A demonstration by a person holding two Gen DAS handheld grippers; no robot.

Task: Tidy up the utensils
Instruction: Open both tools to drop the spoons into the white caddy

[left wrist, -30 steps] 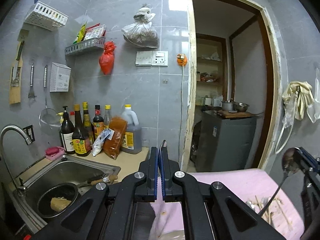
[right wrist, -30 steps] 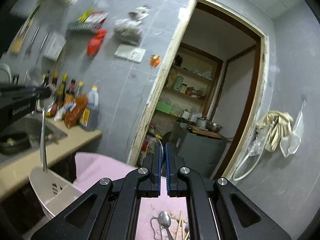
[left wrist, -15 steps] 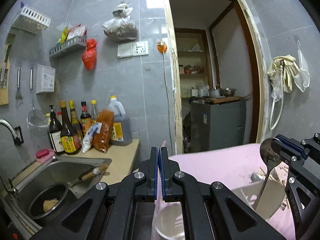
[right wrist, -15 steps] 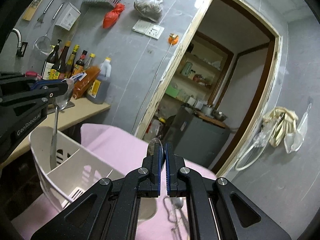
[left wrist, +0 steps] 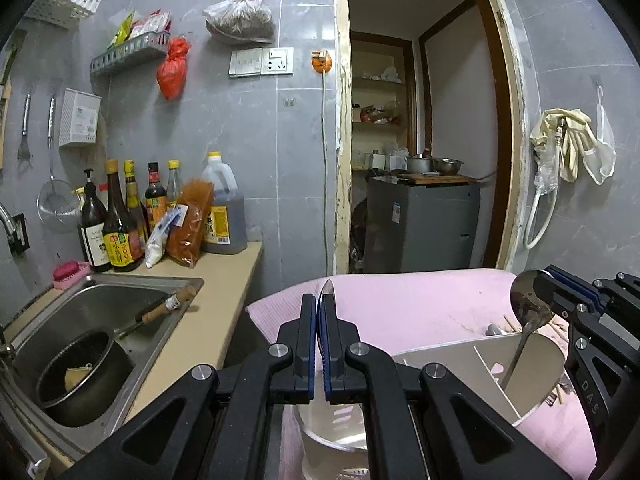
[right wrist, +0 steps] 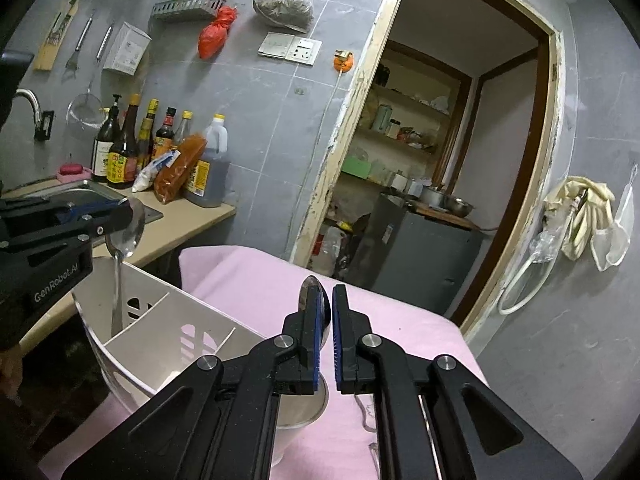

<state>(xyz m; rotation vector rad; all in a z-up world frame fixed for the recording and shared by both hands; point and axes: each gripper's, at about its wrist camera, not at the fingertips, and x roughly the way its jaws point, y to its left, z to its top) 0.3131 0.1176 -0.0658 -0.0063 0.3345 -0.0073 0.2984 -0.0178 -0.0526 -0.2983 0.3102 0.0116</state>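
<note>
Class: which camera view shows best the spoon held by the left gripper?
The right wrist view: the left gripper pinches the spoon by its bowl, handle hanging into the white caddy. The left wrist view shows only the bowl's edge.

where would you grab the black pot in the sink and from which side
By its wooden handle, not the black pot body. The handle slants up out of the sink, its end reaching the rim by the counter, so it is the raised, slim part; come from above on the counter side, jaws across its width.
</note>
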